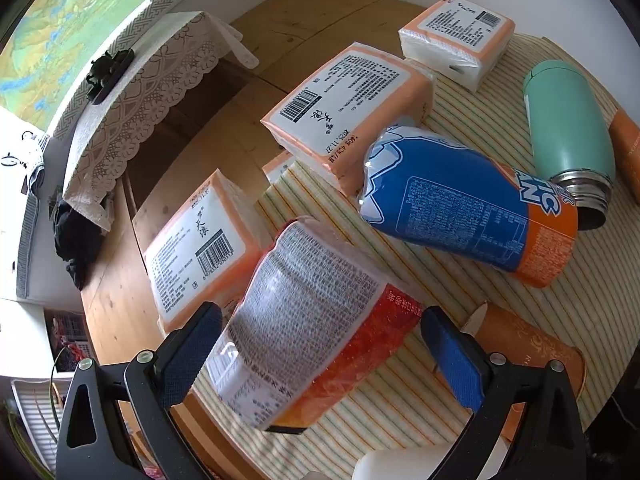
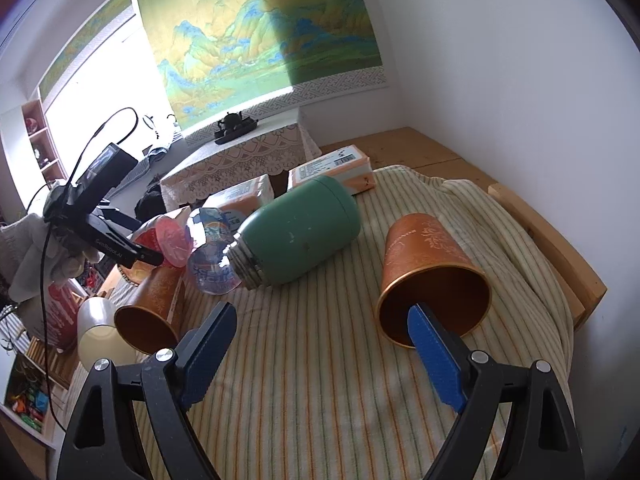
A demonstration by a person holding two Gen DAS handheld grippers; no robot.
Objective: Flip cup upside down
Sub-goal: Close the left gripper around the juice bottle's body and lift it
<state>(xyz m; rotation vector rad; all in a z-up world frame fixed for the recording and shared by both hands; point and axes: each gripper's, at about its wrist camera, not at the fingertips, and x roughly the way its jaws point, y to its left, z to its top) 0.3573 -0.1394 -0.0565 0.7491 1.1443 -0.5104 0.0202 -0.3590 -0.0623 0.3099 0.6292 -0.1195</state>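
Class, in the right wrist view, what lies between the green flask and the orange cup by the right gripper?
Only bare striped cloth lies between the green flask and the orange cup, as the right wrist view shows.

Two copper cups (image 2: 434, 264), four tissue packs (image 1: 348, 112).
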